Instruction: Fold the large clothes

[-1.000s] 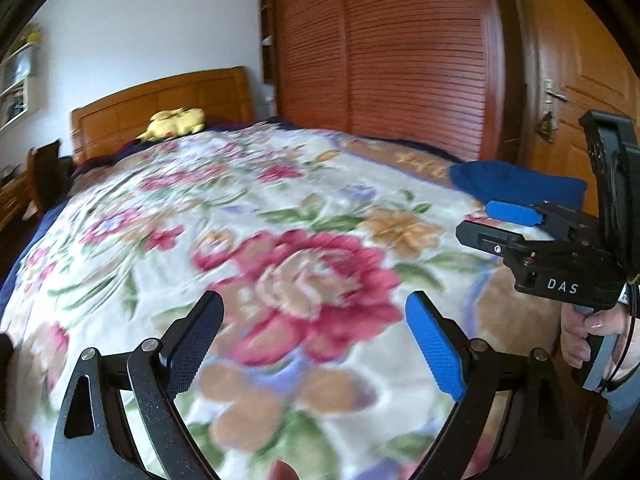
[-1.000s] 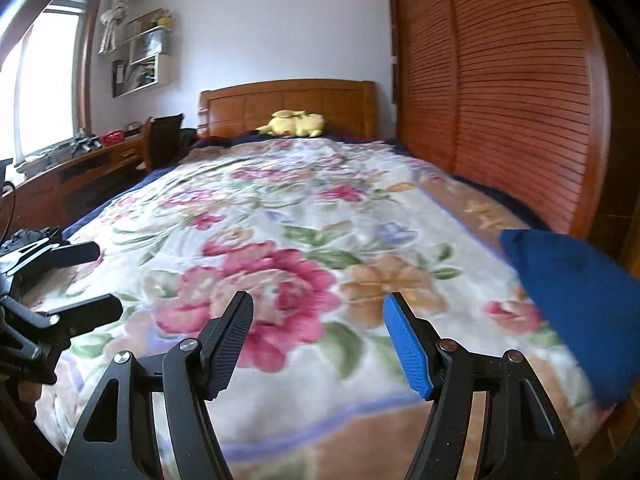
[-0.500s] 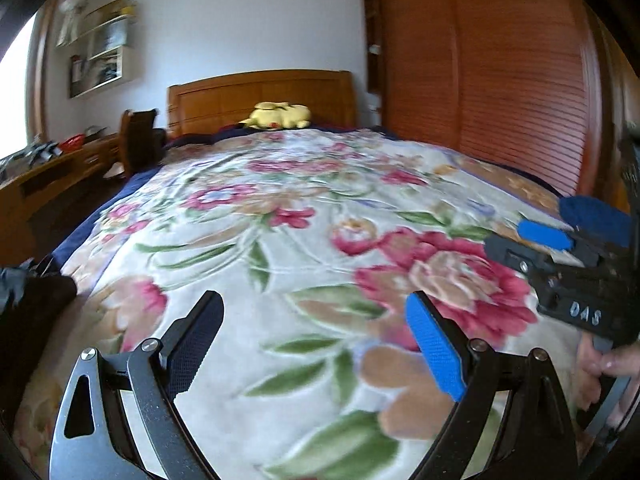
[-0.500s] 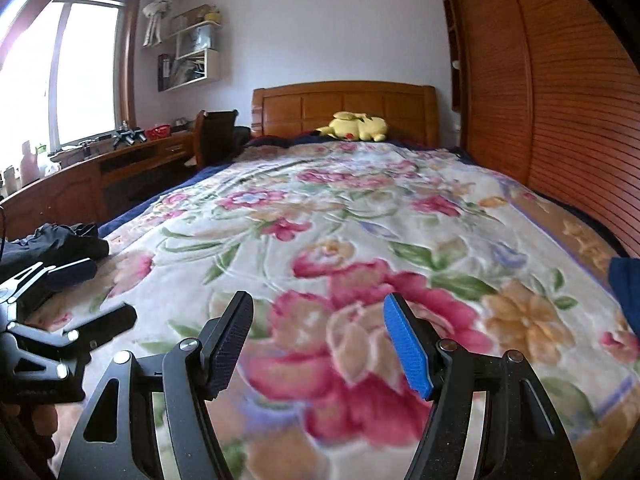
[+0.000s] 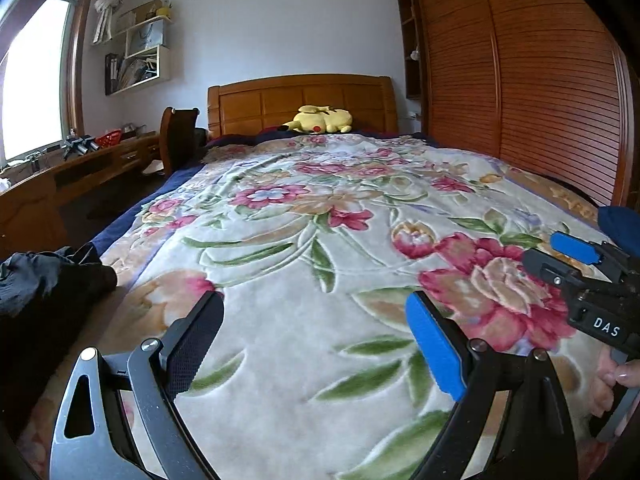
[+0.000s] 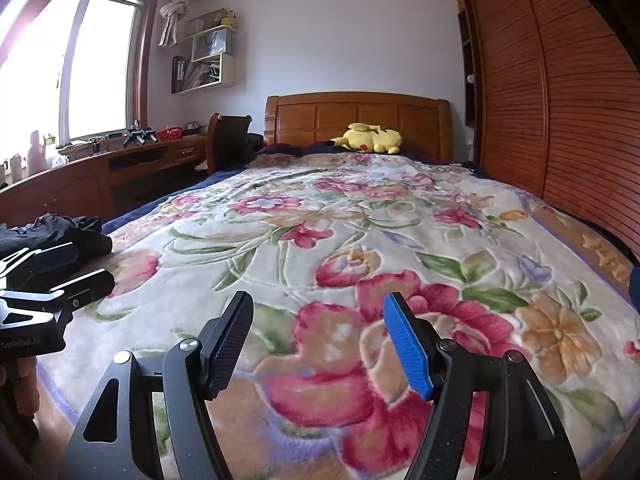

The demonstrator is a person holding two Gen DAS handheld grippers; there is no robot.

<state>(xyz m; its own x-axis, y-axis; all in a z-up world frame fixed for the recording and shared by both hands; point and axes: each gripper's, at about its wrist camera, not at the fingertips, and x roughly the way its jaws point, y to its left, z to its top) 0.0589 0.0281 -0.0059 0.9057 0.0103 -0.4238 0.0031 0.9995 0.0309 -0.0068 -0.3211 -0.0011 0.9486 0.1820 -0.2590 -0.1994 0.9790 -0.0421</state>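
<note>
A crumpled black garment (image 5: 44, 280) lies at the near left corner of the bed, also seen in the right wrist view (image 6: 60, 232). A dark blue garment (image 5: 620, 228) sits at the bed's right edge; only a sliver of it (image 6: 635, 280) shows in the right wrist view. My left gripper (image 5: 316, 340) hovers open over the floral blanket (image 5: 320, 220), nothing between its fingers. My right gripper (image 6: 320, 340) is likewise open and empty above the blanket (image 6: 360, 240). Each gripper shows at the edge of the other's view, left gripper (image 6: 52, 272) and right gripper (image 5: 560, 256).
A wooden headboard (image 5: 300, 100) with a yellow plush toy (image 5: 322, 120) stands at the far end. Slatted wardrobe doors (image 5: 540, 100) run along the right. A desk (image 6: 100, 172) and chair (image 6: 228, 140) stand left under the window.
Both views have swung left: the blue garment slid toward the right edge and the black garment, desk and window came into sight. Both grippers stayed open.
</note>
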